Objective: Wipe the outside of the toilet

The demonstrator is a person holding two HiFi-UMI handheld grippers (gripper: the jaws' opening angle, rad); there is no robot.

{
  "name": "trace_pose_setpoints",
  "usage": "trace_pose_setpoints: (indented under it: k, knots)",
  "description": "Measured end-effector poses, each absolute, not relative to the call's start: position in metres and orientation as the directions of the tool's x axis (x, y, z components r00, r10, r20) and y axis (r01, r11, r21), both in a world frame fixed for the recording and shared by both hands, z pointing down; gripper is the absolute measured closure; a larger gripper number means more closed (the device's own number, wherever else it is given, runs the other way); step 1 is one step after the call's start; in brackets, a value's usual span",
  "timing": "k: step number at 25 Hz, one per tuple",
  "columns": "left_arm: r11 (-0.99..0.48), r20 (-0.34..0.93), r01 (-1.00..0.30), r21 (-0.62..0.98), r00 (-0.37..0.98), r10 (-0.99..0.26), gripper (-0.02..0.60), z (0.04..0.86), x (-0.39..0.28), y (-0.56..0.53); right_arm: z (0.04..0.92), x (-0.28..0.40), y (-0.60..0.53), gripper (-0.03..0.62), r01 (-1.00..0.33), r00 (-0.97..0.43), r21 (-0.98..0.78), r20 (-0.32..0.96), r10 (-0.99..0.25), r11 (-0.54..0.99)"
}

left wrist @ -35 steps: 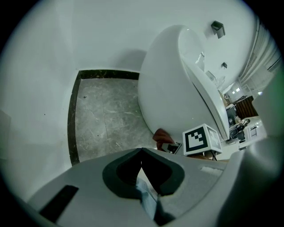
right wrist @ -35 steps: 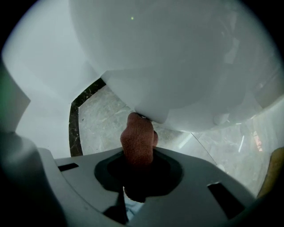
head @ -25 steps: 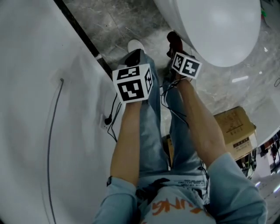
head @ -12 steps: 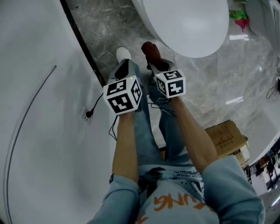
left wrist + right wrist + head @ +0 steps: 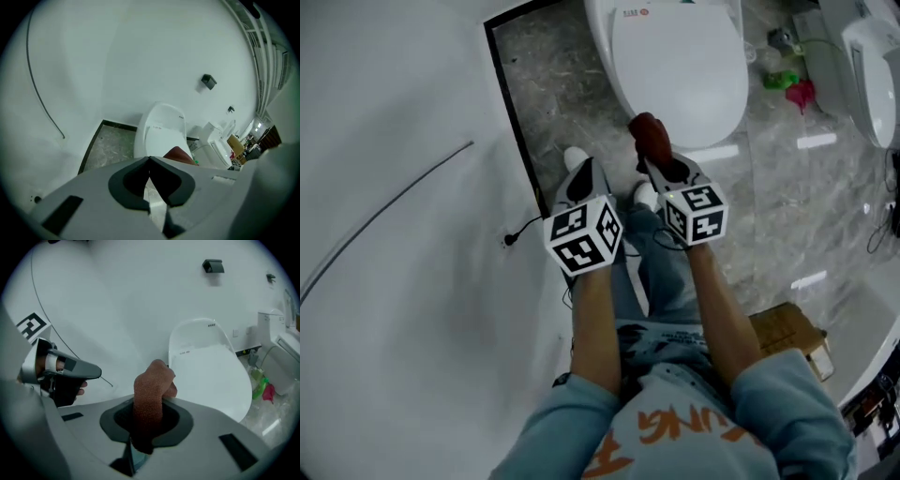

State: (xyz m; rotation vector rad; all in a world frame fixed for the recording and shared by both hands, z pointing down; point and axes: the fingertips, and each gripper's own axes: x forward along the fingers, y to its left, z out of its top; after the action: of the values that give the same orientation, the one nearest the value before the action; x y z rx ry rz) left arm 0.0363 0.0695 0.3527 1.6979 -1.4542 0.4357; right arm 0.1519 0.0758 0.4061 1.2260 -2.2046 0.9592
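Floor (image 5: 553,94), toilet (image 5: 675,75); cloth (image 5: 151,385) in right claw (image 5: 149,405)

Bright, even light; white wall (image 5: 394,281) and toilet (image 5: 675,66) nearly wash out, glare streaks the floor (image 5: 787,216), gripper views bulge, corners black.

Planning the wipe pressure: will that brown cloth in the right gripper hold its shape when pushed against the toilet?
Probably floppy: the brown cloth bunches and folds where the right gripper pinches it. Its knitted-looking texture suggests it would drag rather than slide on the glossy toilet.
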Motion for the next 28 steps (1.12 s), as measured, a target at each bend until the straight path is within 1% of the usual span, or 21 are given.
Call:
trace_pose_setpoints:
  k: [5,9,12,15,20,23,28]
  knots:
    - [-0.043,0.583,-0.909,0.415,0.302,-0.754,0.581,0.247,0.053,0.053,0.297,0.171,0.054,0.54,-0.875,-0.484,-0.294,0.575,-0.66,0.385]
    - [-0.102,0.486,-0.906,0.411,0.313,-0.816,0.581,0.18,0.062,0.039,0.209,0.175,0.02,0.54,-0.882,-0.472,-0.233,0.463,-0.75,0.411]
    - [-0.152,0.435,-0.916,0.371,0.316,-0.843,0.581,0.141,0.064,0.025,0.15,0.173,0.002,0.54,-0.884,-0.467,-0.171,0.38,-0.798,0.435]
    - [-0.202,0.357,-0.921,0.334,0.322,-0.877,0.581,0.094,0.064,0.002,0.1,0.176,-0.011,0.54,-0.889,-0.457,-0.146,0.3,-0.837,0.433]
    - [-0.273,0.212,-0.942,0.194,0.312,-0.926,0.581,0.026,0.066,-0.017,0.029,0.179,-0.024,0.54,-0.888,-0.46,-0.088,0.175,-0.87,0.452]
    - [-0.281,0.123,-0.953,0.116,0.295,-0.948,0.581,-0.014,0.068,-0.028,-0.017,0.182,-0.033,0.54,-0.879,-0.476,-0.044,0.1,-0.873,0.474]
    - [-0.298,0.05,-0.953,0.048,0.3,-0.952,0.581,-0.063,0.072,-0.037,-0.066,0.186,-0.031,0.54,-0.879,-0.476,0.003,0.054,-0.878,0.477]
